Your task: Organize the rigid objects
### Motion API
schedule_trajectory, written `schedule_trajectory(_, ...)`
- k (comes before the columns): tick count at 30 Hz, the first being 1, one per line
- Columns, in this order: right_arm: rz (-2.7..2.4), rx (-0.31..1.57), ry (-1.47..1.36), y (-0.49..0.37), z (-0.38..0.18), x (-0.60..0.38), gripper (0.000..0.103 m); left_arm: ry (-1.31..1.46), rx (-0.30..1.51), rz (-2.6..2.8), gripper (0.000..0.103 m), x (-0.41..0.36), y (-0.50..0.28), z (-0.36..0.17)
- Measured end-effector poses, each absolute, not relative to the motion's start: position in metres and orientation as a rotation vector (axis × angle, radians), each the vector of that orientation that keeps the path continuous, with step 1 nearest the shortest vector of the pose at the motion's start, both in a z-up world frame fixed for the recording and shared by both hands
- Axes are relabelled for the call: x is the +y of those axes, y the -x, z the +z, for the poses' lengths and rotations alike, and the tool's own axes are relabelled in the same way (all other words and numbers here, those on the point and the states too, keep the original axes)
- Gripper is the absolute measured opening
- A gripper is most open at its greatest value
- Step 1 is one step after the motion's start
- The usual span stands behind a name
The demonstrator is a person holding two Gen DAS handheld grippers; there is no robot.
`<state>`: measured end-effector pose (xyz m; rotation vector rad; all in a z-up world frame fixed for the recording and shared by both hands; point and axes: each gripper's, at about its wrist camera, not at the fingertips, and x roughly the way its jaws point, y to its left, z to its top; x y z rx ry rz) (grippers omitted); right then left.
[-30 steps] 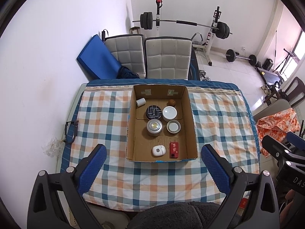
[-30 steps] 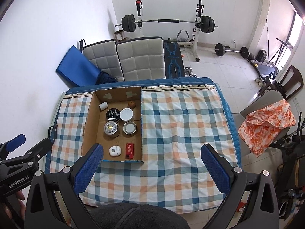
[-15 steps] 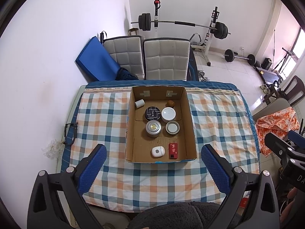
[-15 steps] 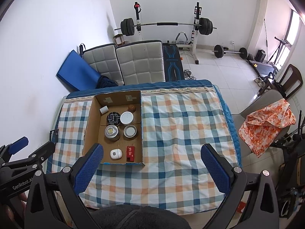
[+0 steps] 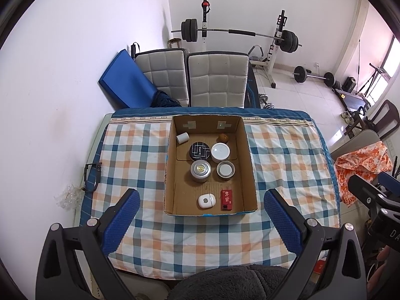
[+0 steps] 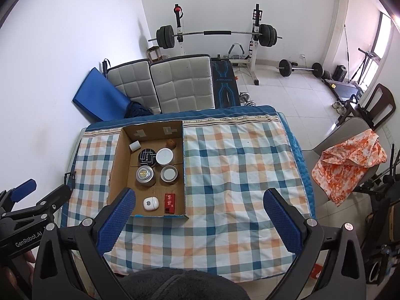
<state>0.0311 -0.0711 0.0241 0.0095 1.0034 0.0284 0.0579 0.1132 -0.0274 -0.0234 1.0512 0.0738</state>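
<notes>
On checked cloth (image 6: pixel 237 165), cardboard box (image 5: pixel 247 150) of small items, both fingers spread wide, clear plastic (image 5: pixel 66 196) only left view.

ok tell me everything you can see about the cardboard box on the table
The cardboard box is brown, open-topped and rectangular, with low upright walls and two pale tape patches on its far inner wall. It sits flat on the checked tablecloth, left of the table's middle in the right wrist view. On its floor are small items: round tins and lids, a small white cylinder, a brown ball, a white oval case and a red box. Neither gripper touches it.
</notes>
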Motion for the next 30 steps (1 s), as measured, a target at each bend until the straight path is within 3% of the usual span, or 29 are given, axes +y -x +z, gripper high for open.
schedule_trajectory(30, -0.01, 0.994, -0.034, -0.029, 0.0207, -0.0717, 0.103, 0.033, 1.029, 0.072, 0.102, 0.1068, -0.0591, -0.0275)
